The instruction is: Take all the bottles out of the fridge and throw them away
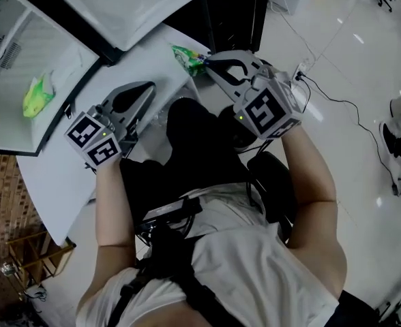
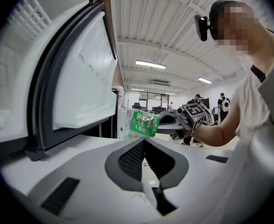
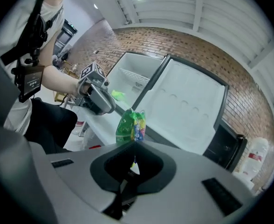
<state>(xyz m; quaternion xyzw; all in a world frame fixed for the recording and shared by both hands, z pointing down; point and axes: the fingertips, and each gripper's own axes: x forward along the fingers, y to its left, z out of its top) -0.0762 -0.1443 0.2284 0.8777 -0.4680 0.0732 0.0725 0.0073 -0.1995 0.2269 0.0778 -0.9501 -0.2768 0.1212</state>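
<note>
Pinching green-labelled bottle (image 1: 187,57) in right gripper (image 1: 206,63), jaws almost together on it, upper centre of head view, just below open fridge door (image 1: 132,5). Holding left gripper (image 1: 149,87) lower left of that, fingers closed on each other, nothing between, clear of bottle. Upper left of frame: fridge (image 1: 64,50) open, another green item (image 1: 37,95) lying inside against white wall, too small to tell what. In left gripper view, same bottle at centre frame, beyond closed tips.
</note>
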